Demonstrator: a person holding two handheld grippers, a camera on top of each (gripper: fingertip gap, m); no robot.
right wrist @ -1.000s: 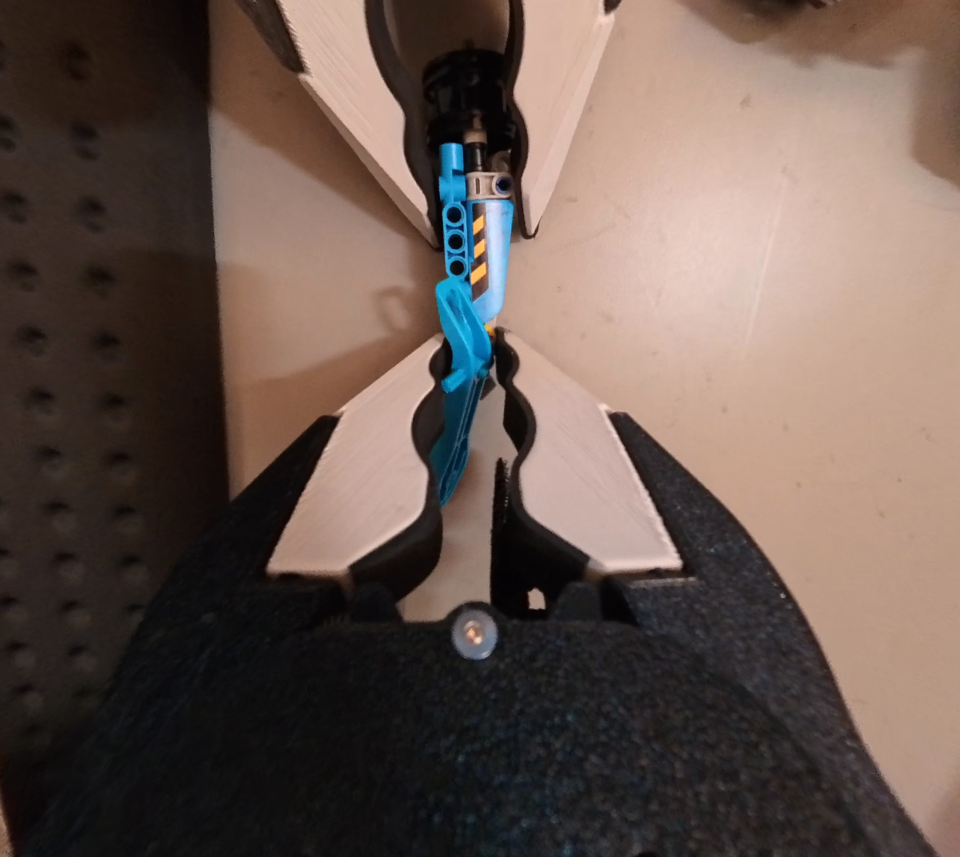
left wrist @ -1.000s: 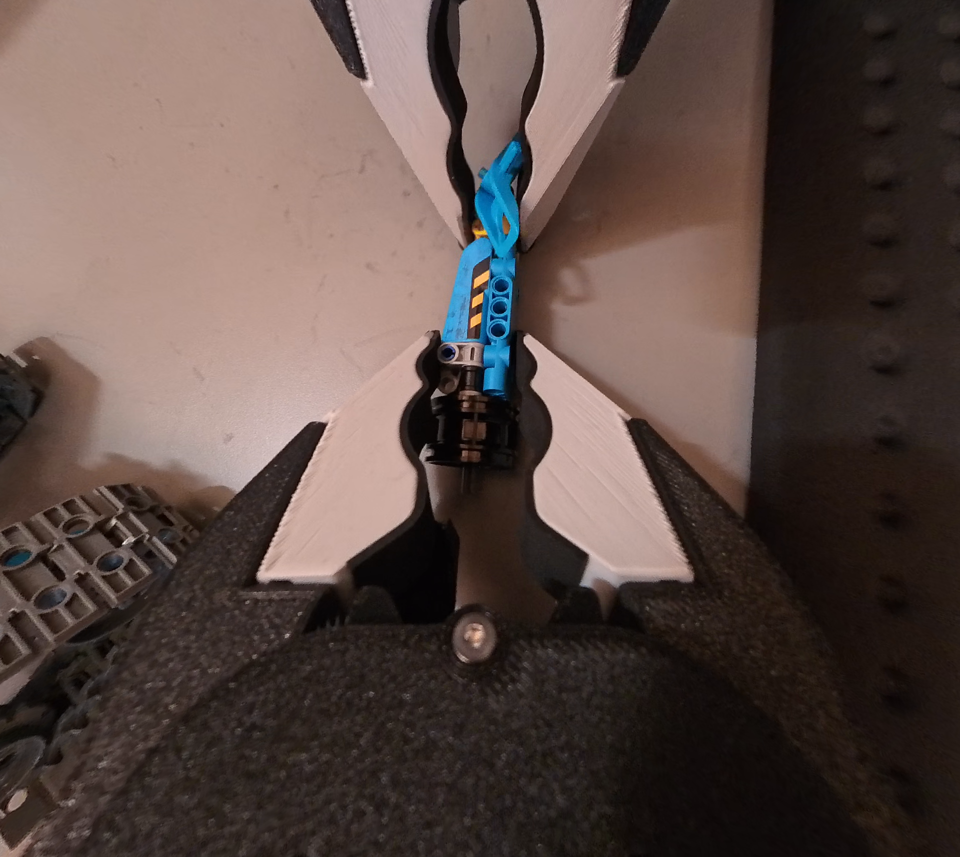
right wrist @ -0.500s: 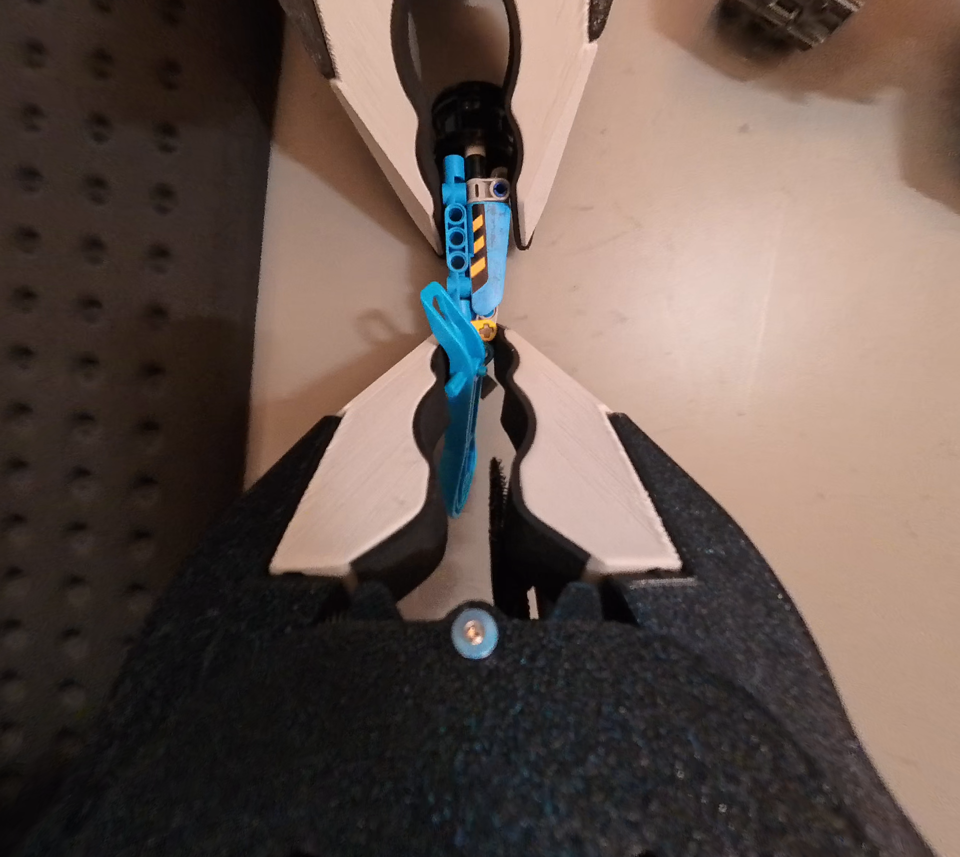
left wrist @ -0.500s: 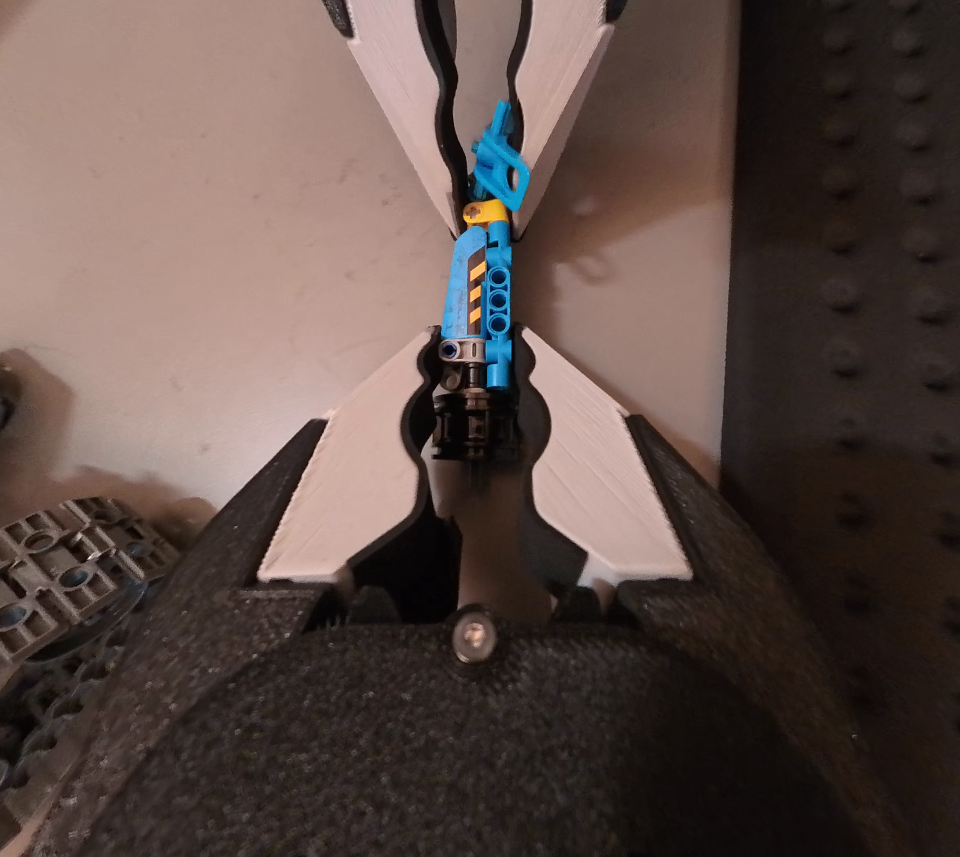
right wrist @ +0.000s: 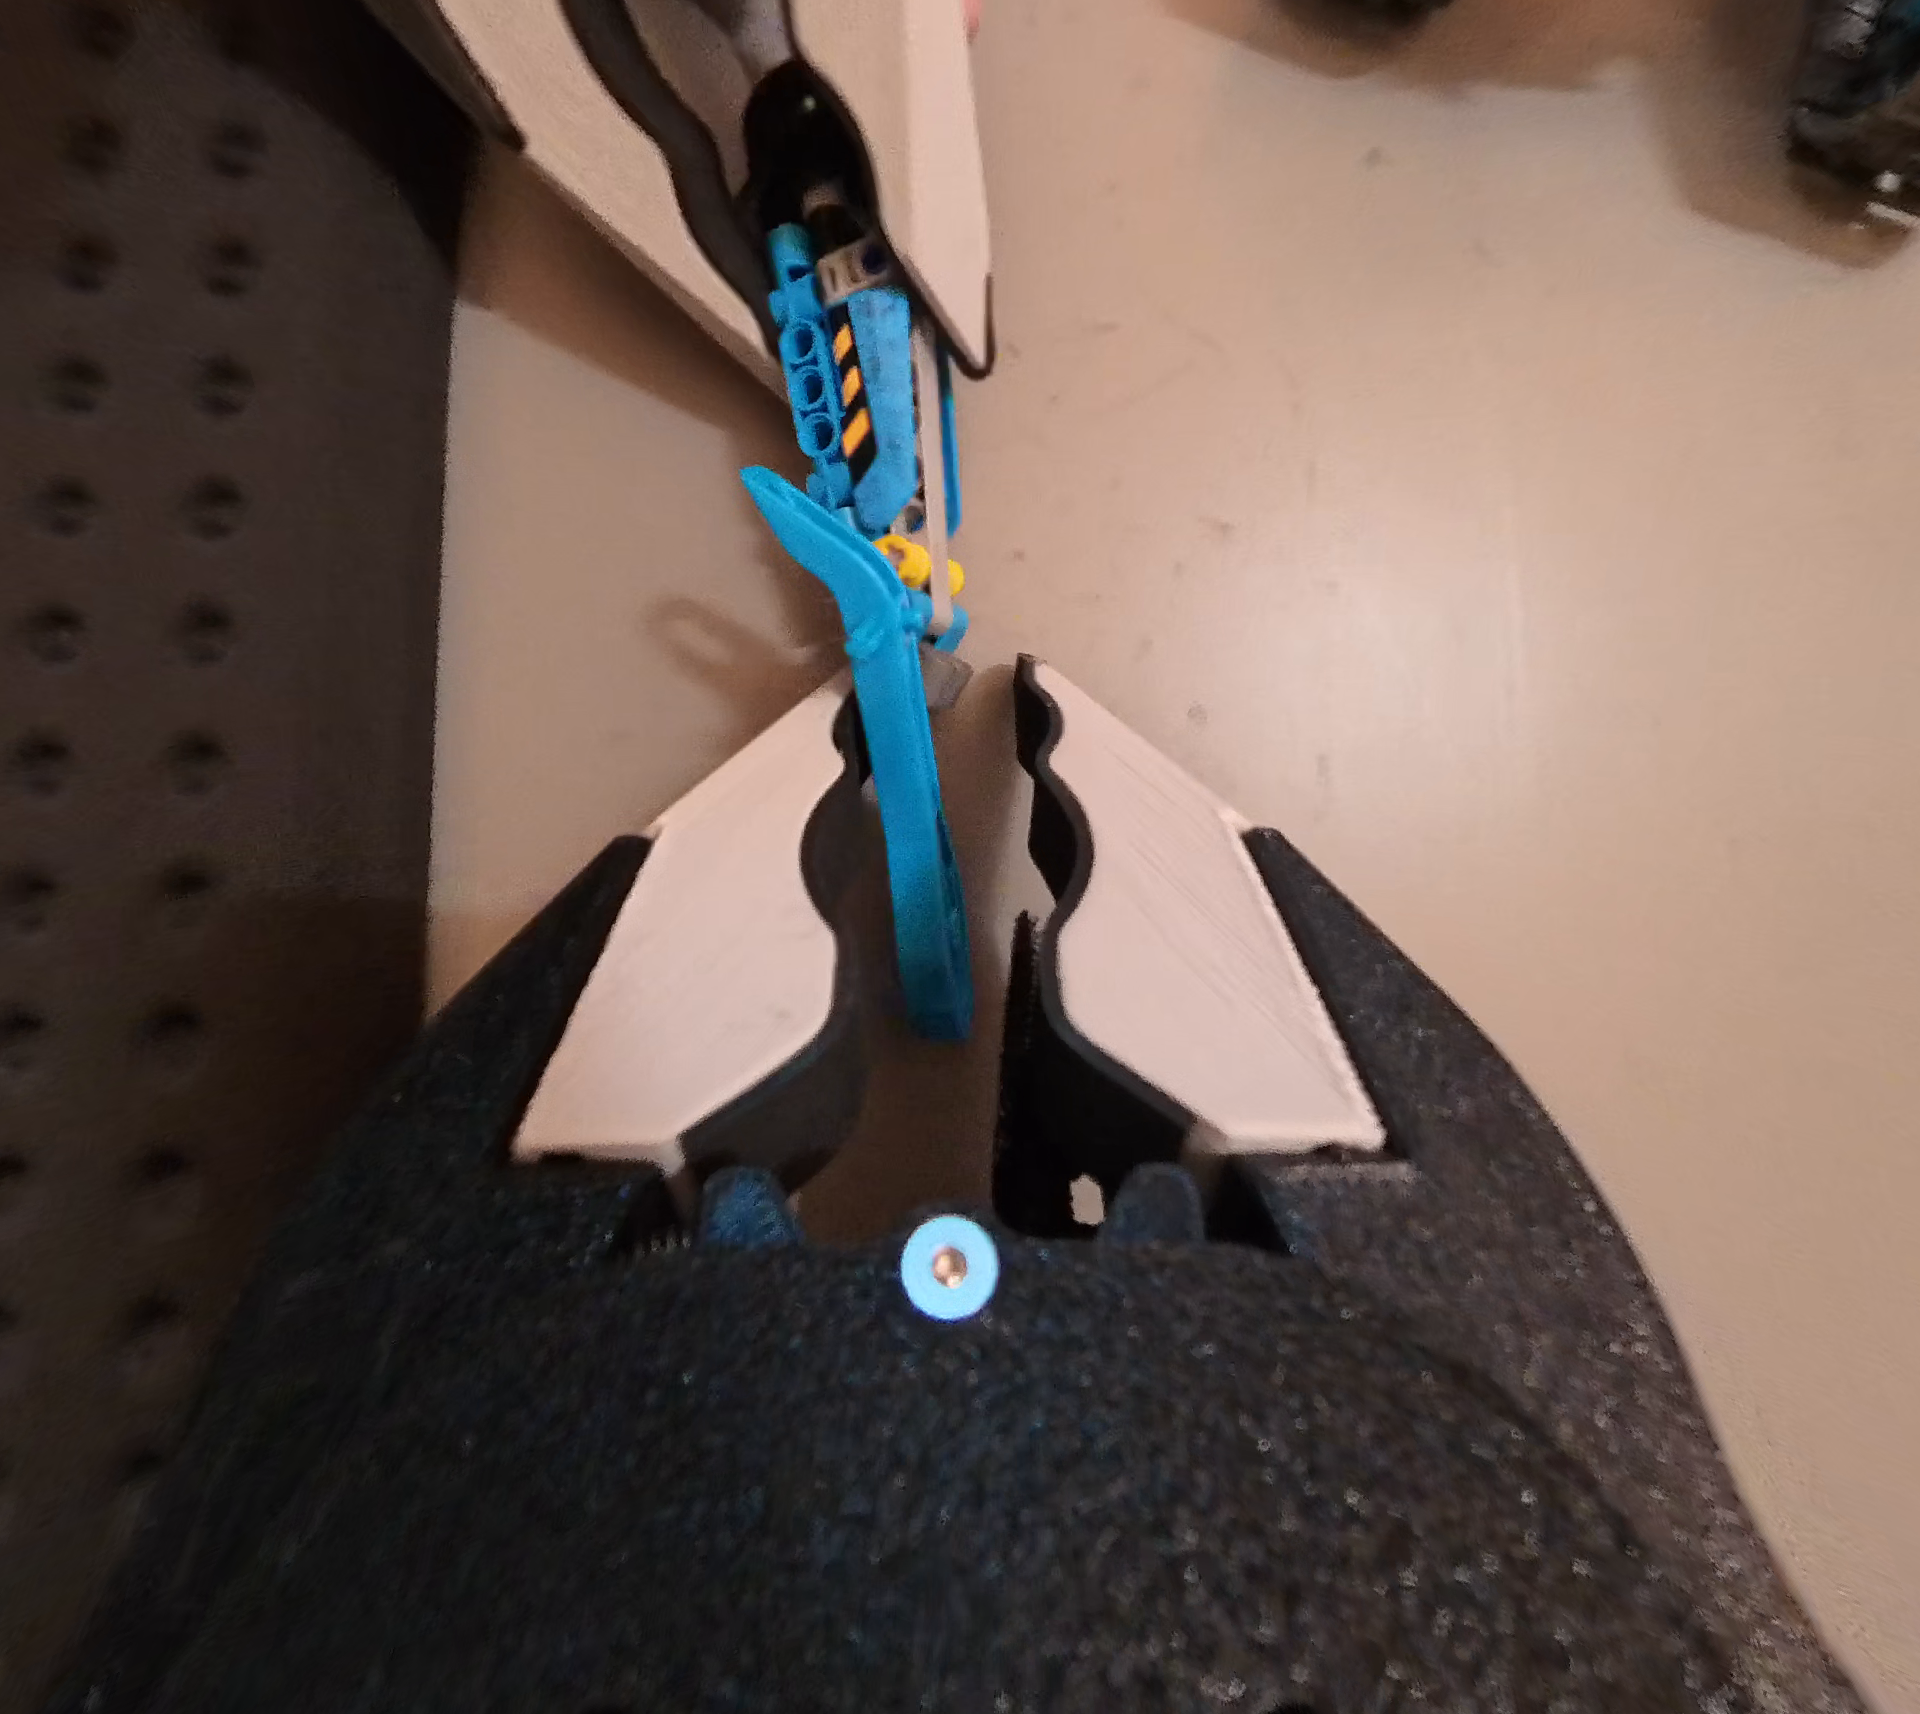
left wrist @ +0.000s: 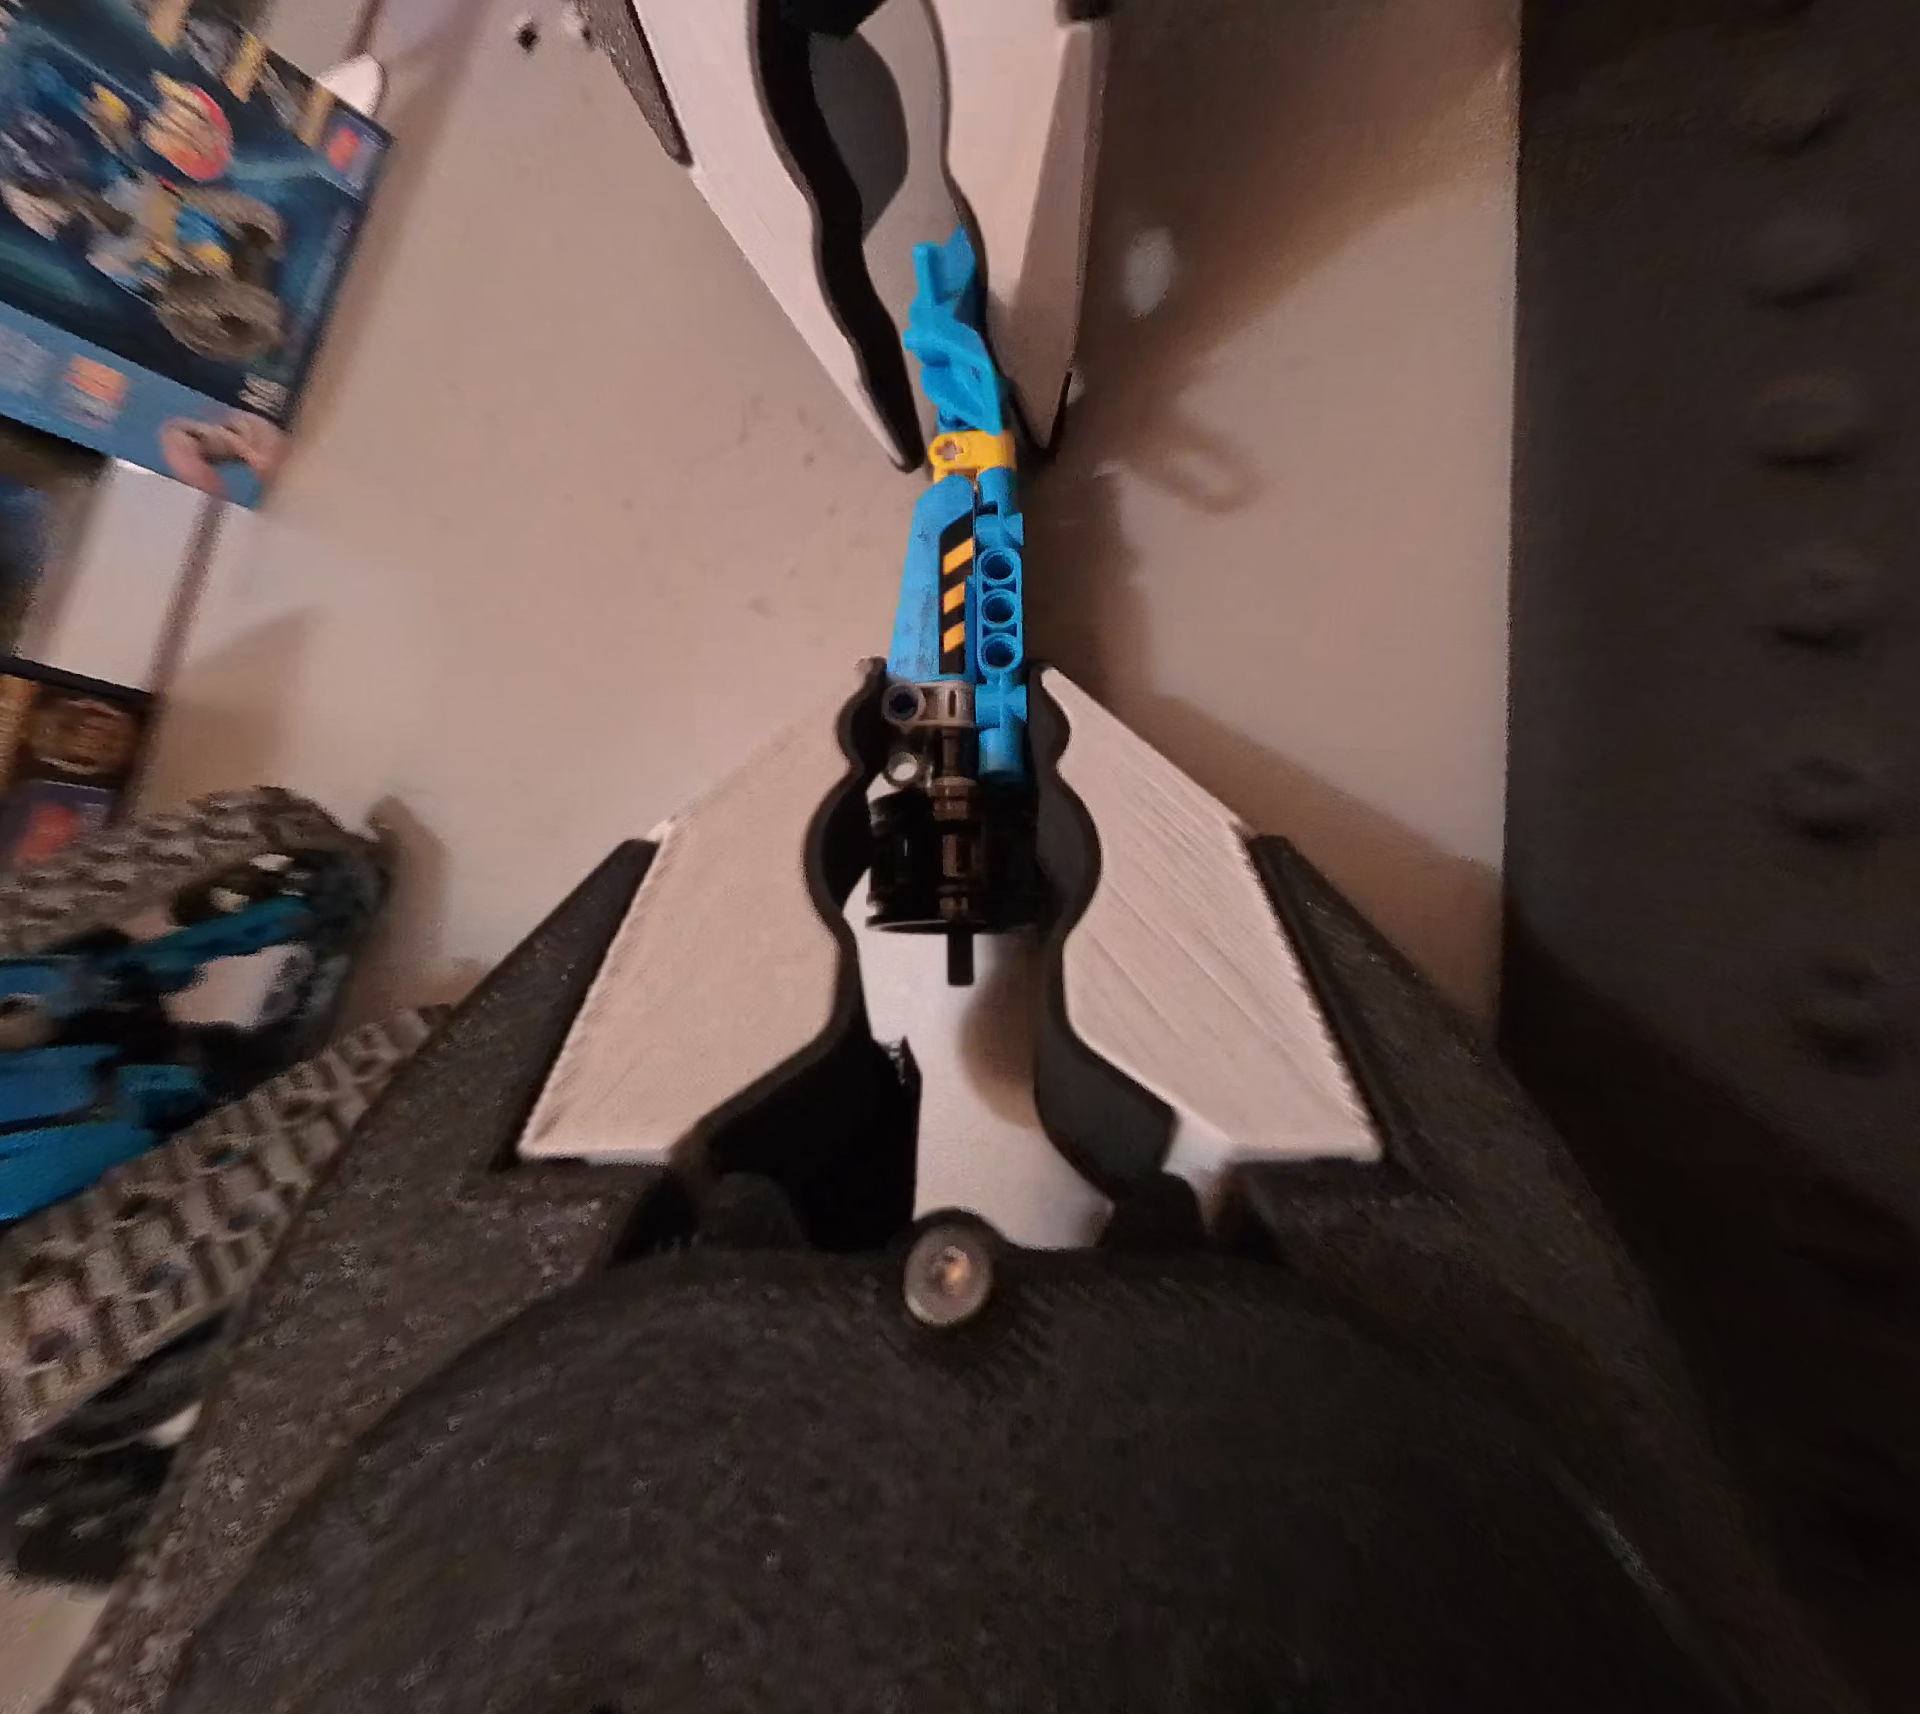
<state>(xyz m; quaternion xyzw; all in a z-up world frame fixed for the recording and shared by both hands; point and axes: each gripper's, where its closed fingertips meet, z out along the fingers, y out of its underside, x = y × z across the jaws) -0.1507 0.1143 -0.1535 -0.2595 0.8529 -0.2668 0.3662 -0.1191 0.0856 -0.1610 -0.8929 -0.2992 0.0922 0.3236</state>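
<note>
left jaws (left wrist: 951,708): I clamp the arm's (left wrist: 961,584) black end
right jaws (right wrist: 930,698): released around my blue blade (right wrist: 914,843)
table (left wrist: 582,438): beige

The left gripper (left wrist: 951,688) is seen with its white fingers (left wrist: 727,968) drawn close together, the black wavy inner edges clamped on something held between them. It is faced tip to tip by the right gripper (right wrist: 930,677), whose fingers (right wrist: 1174,926) are set with a narrow gap between them; a blue piece is pressed against one inner edge while the other edge is left clear of it. In the left wrist view the right gripper is shown tilted.
</note>
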